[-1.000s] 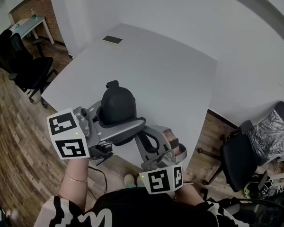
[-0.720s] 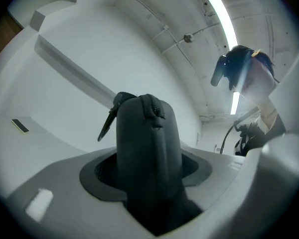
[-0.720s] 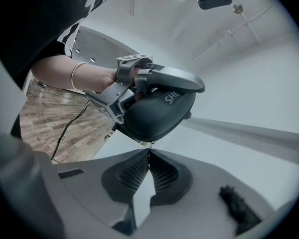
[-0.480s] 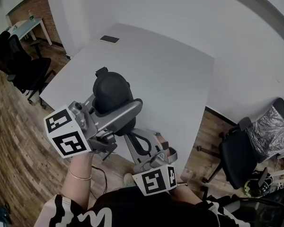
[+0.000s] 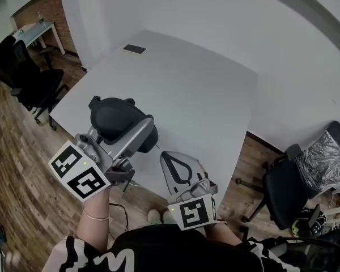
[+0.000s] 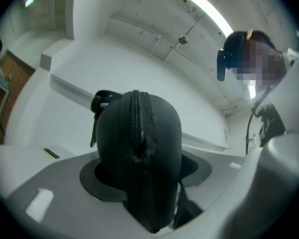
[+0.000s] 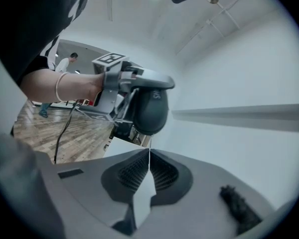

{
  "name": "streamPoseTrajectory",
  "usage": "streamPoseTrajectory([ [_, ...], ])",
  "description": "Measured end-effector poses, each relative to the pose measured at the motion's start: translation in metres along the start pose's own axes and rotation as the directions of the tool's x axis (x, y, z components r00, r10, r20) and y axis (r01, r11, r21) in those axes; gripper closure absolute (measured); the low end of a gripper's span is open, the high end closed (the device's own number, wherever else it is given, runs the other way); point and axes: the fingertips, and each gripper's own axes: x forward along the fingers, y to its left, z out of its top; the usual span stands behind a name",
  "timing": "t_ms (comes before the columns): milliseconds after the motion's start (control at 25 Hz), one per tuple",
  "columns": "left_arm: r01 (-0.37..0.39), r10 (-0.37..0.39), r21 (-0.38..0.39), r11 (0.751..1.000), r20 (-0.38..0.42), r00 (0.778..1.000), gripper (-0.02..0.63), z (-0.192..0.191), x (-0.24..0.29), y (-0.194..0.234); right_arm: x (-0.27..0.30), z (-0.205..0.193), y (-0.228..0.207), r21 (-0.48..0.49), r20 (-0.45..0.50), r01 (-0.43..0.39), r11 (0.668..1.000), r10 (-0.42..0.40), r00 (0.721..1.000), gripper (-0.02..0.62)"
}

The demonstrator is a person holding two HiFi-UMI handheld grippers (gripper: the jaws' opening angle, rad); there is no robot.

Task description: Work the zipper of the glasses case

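L gripper (image 5: 143, 134) clamped on black glasses case (image 5: 112, 115); R gripper (image 7: 149, 154) jaws together, empty, just beside.

I'm swinging the left gripper (image 5: 141, 137) off to the left, carrying the glasses case (image 5: 116, 118) with it. The case is turning from end-up to lying more across the head view. The right gripper (image 5: 169, 158), whose tips were earlier tucked under the left one's jaw by the case, is now standing clear of both. Its marker cube (image 5: 194, 213) is rolling to show one face squarely.
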Motion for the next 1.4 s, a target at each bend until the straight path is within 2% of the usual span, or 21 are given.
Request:
streamPoseTrajectory([
  [80, -0.098, 0.098, 0.057, 0.994, 0.000, 0.995, 0.324, -0.009, -0.011, 0.013, -0.002, -0.003, -0.014, 0.075, 0.013, 0.034, 0.997, -0.035, 0.999, 0.589],
  [280, -0.225, 0.222, 0.161, 0.961, 0.036, 0.974, 0.324, -0.038, -0.021, 0.010, -0.008, 0.019, -0.051, 0.259, 0.070, 0.111, 0.960, -0.133, 0.989, 0.589],
  [360, -0.266, 0.262, 0.192, 0.945, 0.051, 0.964, 0.324, -0.051, -0.023, 0.007, -0.008, 0.030, -0.061, 0.264, 0.096, 0.135, 0.955, -0.165, 0.982, 0.589],
  [520, -0.311, 0.309, 0.195, 0.930, 0.039, 0.950, 0.324, -0.072, -0.027, 0.010, -0.005, 0.044, -0.064, 0.244, 0.122, 0.168, 0.955, -0.202, 0.972, 0.589],
  [640, -0.360, 0.352, 0.235, 0.903, 0.074, 0.933, 0.323, -0.076, -0.032, 0.008, -0.006, 0.043, -0.060, 0.248, 0.118, 0.174, 0.953, -0.208, 0.971, 0.589],
  [760, -0.378, 0.372, 0.278, 0.883, 0.075, 0.925, 0.324, -0.079, -0.033, 0.009, -0.005, 0.039, -0.055, 0.251, 0.108, 0.173, 0.952, -0.205, 0.973, 0.589],
  [880, -0.389, 0.386, 0.285, 0.876, 0.069, 0.920, 0.324, -0.080, -0.036, 0.012, -0.004, 0.037, -0.053, 0.253, 0.104, 0.172, 0.952, -0.204, 0.974, 0.589],
  [1400, -0.395, 0.388, 0.297, 0.869, 0.084, 0.918, 0.324, -0.074, -0.037, 0.018, 0.006, 0.043, -0.044, 0.237, 0.127, 0.141, 0.961, -0.175, 0.976, 0.589],
])
